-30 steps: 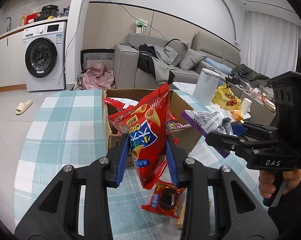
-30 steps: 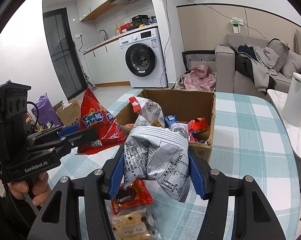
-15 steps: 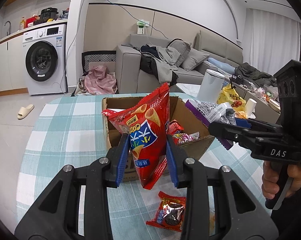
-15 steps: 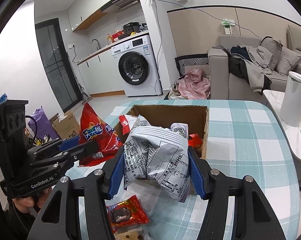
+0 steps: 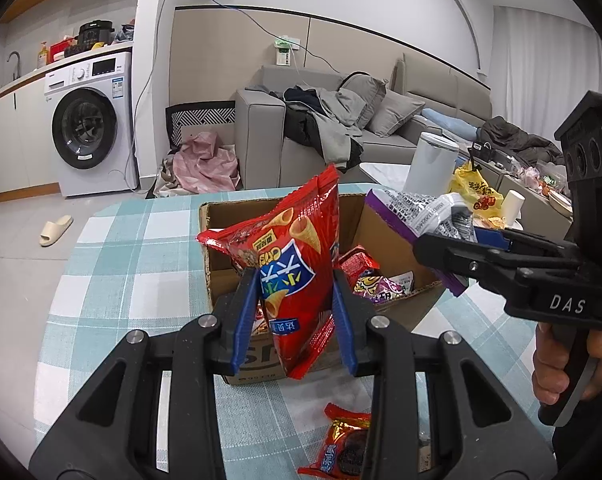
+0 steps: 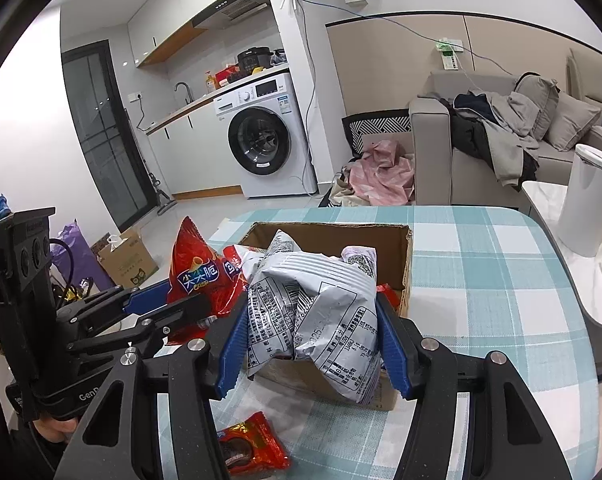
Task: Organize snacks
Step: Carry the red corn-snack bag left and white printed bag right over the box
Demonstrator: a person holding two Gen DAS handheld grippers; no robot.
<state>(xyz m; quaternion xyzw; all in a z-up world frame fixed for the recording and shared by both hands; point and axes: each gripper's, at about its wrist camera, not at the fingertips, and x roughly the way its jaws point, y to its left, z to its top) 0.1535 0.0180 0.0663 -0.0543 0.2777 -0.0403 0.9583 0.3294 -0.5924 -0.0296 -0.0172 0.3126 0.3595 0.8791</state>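
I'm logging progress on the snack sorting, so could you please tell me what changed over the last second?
Both grippers rose and pulled back from the brown cardboard box. The left gripper stays shut on the red chip bag, the right gripper on the silver-grey printed bag.

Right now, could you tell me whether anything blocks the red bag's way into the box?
Nothing visible does. The left gripper holds the red bag above the open box; snacks lie only on its floor.

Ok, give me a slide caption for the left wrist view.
Left gripper holds a red chip bag above the cardboard box; right gripper carries a silver snack bag.
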